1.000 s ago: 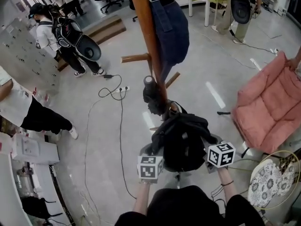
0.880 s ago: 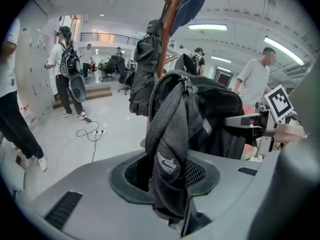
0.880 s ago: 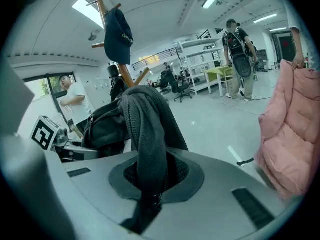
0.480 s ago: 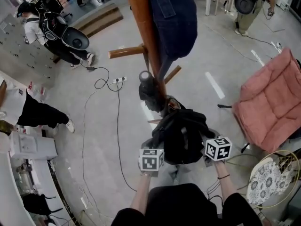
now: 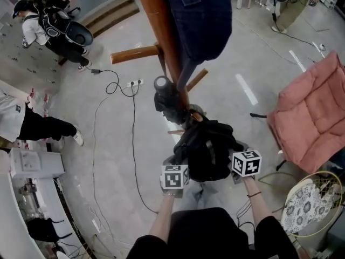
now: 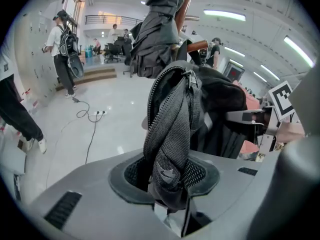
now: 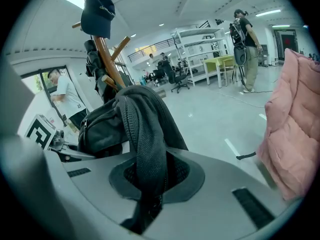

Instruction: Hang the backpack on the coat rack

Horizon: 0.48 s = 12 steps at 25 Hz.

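A black backpack [image 5: 207, 150] hangs between my two grippers, just in front of the foot of the wooden coat rack [image 5: 161, 31]. My left gripper [image 5: 173, 165] is shut on a bunch of grey mesh strap [image 6: 172, 134] by the zip. My right gripper [image 5: 237, 155] is shut on another black mesh strap [image 7: 145, 144]. The pads are hidden under the fabric in both gripper views. A dark blue bag [image 5: 199, 20] hangs high on the rack, and a black bundle [image 5: 167, 101] hangs lower on the pole. A bare peg [image 5: 135, 54] sticks out to the left.
A pink padded chair [image 5: 310, 112] stands to the right, with a round wire-rimmed floral seat [image 5: 312, 209] nearer me. Cables and a power strip [image 5: 132, 84] lie on the floor to the left. People stand at the far left [image 5: 54, 28], and a white cabinet [image 5: 32, 163] lines the left edge.
Both grippers have sunk with the backpack still held between them. The rack pole and blue bag now loom larger at the top of the head view.
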Available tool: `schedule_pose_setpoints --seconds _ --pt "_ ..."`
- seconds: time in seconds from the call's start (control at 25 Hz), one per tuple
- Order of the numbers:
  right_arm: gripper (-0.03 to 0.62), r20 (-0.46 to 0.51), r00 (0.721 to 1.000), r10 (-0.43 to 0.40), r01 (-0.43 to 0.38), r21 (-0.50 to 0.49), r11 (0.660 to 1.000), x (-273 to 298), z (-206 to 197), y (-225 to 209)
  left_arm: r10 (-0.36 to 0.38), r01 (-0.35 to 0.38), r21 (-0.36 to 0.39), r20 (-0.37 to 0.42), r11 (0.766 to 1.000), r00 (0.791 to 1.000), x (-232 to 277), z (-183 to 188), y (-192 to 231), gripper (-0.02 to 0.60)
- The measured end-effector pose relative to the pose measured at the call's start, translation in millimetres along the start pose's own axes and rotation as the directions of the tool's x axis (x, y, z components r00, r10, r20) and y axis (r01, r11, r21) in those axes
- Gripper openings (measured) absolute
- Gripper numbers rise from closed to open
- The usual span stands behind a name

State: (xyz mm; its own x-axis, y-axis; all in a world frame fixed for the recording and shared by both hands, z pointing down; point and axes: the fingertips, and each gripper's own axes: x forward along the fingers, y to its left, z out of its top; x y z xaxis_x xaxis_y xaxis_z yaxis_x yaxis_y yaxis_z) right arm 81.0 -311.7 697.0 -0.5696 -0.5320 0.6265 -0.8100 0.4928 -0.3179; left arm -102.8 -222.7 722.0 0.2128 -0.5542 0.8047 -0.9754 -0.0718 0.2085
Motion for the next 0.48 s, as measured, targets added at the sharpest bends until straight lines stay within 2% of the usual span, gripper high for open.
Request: schedule_pose_setpoints --seconds 0.48 --pt "0.028 -0.007 1.000 -0.008 0.008 -0.004 1.000 22.9 0.4 -8.9 0.048 -0.048 -0.058 0.002 0.997 0.999 24.1 2.5 13.4 0.140"
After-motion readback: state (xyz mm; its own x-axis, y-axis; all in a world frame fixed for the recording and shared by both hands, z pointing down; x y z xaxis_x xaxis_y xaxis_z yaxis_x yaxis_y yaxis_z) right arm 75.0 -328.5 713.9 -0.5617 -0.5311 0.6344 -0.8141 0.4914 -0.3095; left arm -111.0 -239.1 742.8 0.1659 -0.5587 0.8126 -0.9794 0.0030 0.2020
